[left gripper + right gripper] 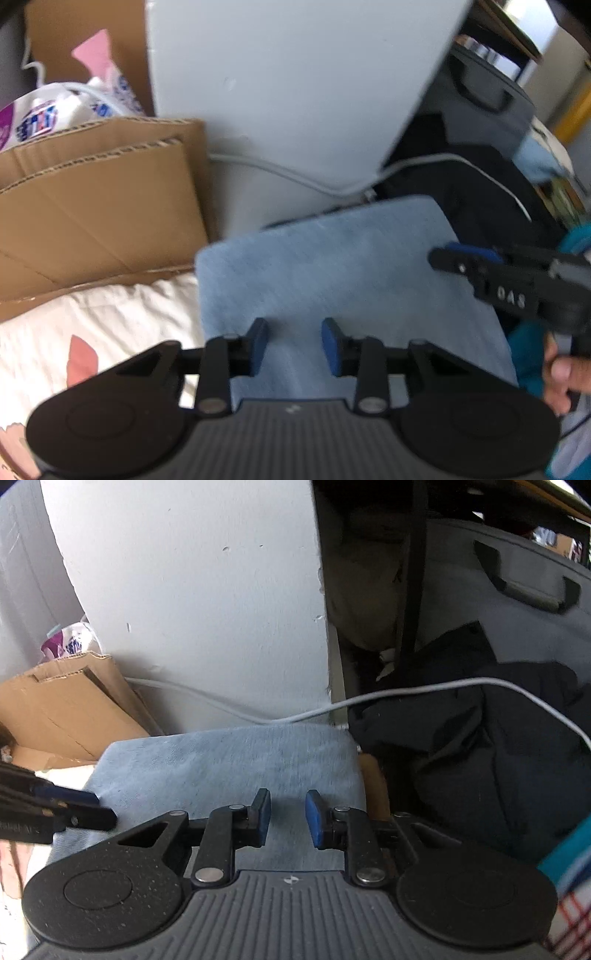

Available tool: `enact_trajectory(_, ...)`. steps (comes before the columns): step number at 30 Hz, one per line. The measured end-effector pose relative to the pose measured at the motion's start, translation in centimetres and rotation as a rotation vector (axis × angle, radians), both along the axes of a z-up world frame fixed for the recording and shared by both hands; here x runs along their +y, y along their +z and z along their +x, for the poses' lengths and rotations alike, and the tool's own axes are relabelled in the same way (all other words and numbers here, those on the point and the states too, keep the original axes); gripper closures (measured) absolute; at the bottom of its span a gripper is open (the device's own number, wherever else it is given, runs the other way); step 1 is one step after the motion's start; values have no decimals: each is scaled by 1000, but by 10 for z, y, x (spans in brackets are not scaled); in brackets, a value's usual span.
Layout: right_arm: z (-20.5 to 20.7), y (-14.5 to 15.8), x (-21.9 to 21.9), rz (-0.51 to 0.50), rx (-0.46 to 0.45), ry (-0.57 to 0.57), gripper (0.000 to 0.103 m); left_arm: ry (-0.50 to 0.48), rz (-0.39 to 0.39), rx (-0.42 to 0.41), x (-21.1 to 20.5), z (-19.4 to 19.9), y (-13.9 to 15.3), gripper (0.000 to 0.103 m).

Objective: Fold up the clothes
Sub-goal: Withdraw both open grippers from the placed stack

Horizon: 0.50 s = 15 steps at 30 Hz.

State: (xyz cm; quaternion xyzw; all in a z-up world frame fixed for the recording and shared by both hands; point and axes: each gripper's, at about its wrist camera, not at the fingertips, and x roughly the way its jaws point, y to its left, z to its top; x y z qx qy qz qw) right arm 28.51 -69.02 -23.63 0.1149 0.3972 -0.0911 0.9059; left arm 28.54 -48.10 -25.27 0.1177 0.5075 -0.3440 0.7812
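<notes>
Left claw: the left gripper (293,345) hangs over the near part of a folded cloth, its blue pads apart with a clear gap and nothing clamped between them.
Right claw: the right gripper (287,821) sits over the same cloth nearer its right edge, pads apart, nothing gripped; a hand (563,373) shows on its handle in the left view.
Cloth: a pale blue folded cloth (343,266) lies flat as a neat rectangle with rounded far corners and a soft, slightly faded weave.
Where it lies: on a white bedsheet (110,317) with a pink print, near a grey wall panel (288,85).
Box: an open cardboard box (99,195) stands left of the cloth, plastic packets (62,107) showing in it.
Right side: dark clothing (480,746) is heaped there, a white cable (406,692) trailing across it, with a grey case (517,602) behind.
</notes>
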Motion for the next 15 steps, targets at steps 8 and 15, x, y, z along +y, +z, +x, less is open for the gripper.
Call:
enact_trajectory(8, 21, -4, -1, 27, -44, 29, 72, 46, -34, -54, -6, 12, -6, 59)
enact_trajectory(15, 34, -15, 0, 14, 1, 31, 71, 16, -60, -42, 1, -1, 4, 62)
